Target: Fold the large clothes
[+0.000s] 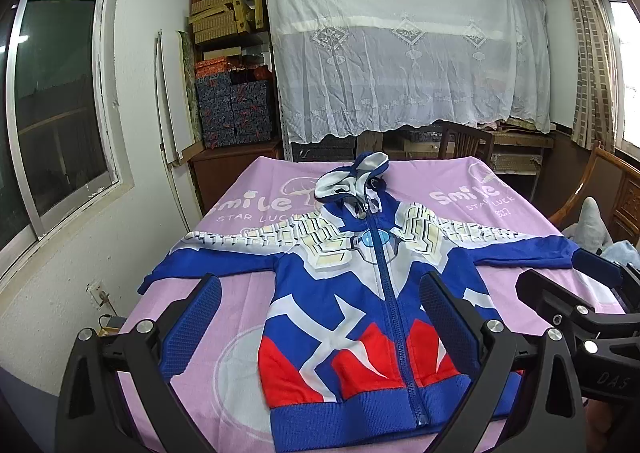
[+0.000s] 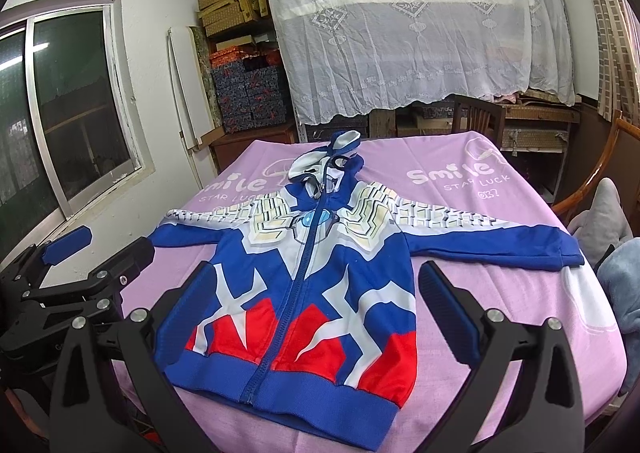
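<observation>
A blue, white and red zip-up hooded jacket (image 1: 360, 293) lies flat and face up on a pink sheet (image 1: 240, 293), sleeves spread to both sides, hood at the far end. It also shows in the right wrist view (image 2: 312, 293). My left gripper (image 1: 320, 325) is open and empty, held above the jacket's lower half near the hem. My right gripper (image 2: 316, 317) is open and empty, also above the lower half. Each gripper shows in the other's view: the right one (image 1: 576, 285) at the right edge, the left one (image 2: 96, 253) at the left.
The pink sheet (image 2: 500, 293) covers a table or bed. A window (image 1: 56, 109) is on the left wall. Stacked boxes (image 1: 236, 109) and a lace-draped shelf (image 1: 400, 61) stand behind. A wooden chair (image 1: 466, 143) is at the far end, plush toys (image 2: 608, 221) at the right.
</observation>
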Motion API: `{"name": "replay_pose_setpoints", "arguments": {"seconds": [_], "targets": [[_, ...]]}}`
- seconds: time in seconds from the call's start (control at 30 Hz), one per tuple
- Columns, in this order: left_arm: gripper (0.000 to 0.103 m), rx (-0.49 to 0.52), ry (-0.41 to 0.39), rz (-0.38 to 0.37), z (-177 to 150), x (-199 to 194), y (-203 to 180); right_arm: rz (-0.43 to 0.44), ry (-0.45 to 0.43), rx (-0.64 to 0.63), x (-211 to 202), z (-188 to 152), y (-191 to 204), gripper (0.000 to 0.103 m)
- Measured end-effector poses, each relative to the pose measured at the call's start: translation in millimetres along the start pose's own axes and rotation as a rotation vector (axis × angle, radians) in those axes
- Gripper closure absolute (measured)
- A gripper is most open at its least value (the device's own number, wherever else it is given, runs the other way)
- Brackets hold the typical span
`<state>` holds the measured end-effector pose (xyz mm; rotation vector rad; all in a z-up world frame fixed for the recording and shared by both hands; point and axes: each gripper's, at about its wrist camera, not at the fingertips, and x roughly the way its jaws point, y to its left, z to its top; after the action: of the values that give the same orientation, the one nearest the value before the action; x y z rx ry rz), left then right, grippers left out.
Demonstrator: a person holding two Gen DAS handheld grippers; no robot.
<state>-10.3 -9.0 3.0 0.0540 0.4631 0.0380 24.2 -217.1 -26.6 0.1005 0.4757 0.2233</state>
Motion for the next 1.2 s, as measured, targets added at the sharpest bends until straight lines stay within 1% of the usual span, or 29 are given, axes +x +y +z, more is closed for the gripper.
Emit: {"name": "replay_pose_setpoints", "arguments": {"seconds": [0.1, 0.8, 0.97, 1.2], "targets": [[0.003, 0.002, -0.001, 0.0, -4.7, 2.0, 0.6, -0.001, -0.001, 0.0, -1.1, 0.0, 0.2, 0.005], [0.003, 0.004, 0.013, 0.002, -6.3, 6.6, 0.6, -0.003, 0.005, 0.009, -3.1, -0.6, -0.5, 0.005], [0.003, 0.005, 0.023, 0.001, -7.6, 9.3, -0.1, -0.004, 0.01, 0.015, 0.6, -5.4, 3.5, 0.004], [0.003, 0.007, 0.026, 0.001, -8.4, 10.5, -1.1, -0.001, 0.015, 0.019, 3.7, -7.0, -0.9, 0.005]]}}
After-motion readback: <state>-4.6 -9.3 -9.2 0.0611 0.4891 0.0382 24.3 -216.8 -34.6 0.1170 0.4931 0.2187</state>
